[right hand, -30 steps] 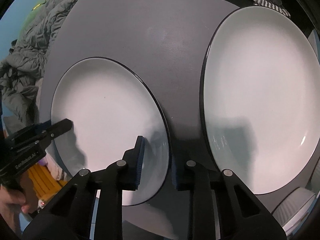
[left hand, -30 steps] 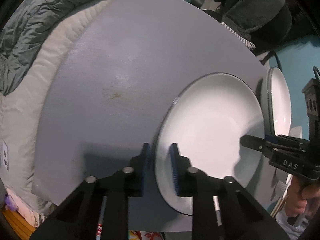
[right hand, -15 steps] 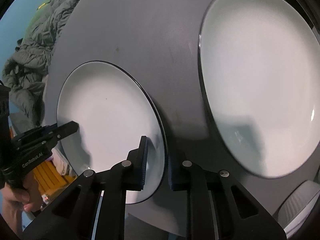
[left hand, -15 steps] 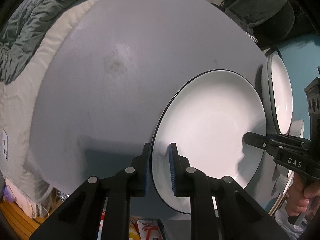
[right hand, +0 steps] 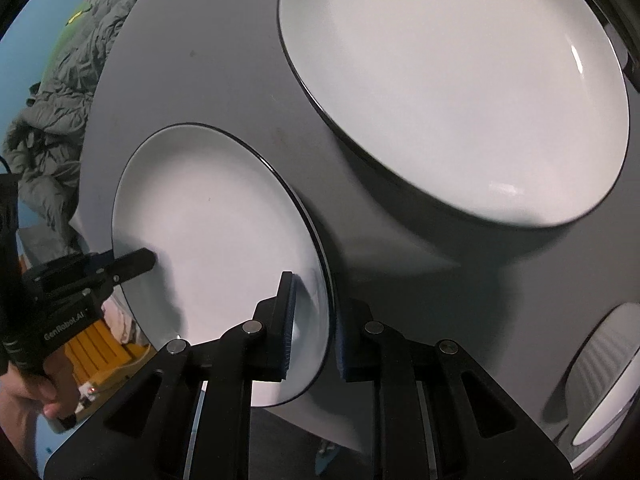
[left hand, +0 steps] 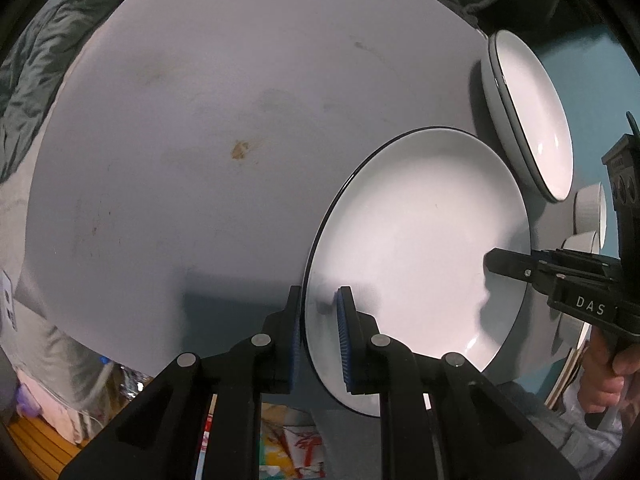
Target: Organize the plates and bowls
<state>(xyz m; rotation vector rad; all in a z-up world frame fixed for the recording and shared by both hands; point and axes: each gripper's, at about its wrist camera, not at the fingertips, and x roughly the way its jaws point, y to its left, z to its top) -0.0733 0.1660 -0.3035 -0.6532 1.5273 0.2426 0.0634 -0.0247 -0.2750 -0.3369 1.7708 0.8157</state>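
White glazed porcelain with a thin dark rim fills the lower right of my left wrist view: the smaller plate (left hand: 420,256), whose near-left edge sits clamped between the blue pads of my left gripper (left hand: 318,336), fingers narrow on the rim. Across it, my right gripper (left hand: 516,268) bites the opposite edge, so the plate spans between my two hands, over the grey worktop (left hand: 224,128). Beyond its far-right edge lies the larger plate (left hand: 528,112), with two ribbed bowls (left hand: 590,216) near it at the worktop's right margin. From my right wrist view, the same smaller plate (right hand: 216,248) lies left of my right gripper (right hand: 312,328), its right rim pinched between narrow fingers, my left gripper (right hand: 132,264) holding the far side. The larger plate (right hand: 452,92) lies up and to the right, just beside (my right hand is the nearer one), so I judge stacking means carrying the plate that way.
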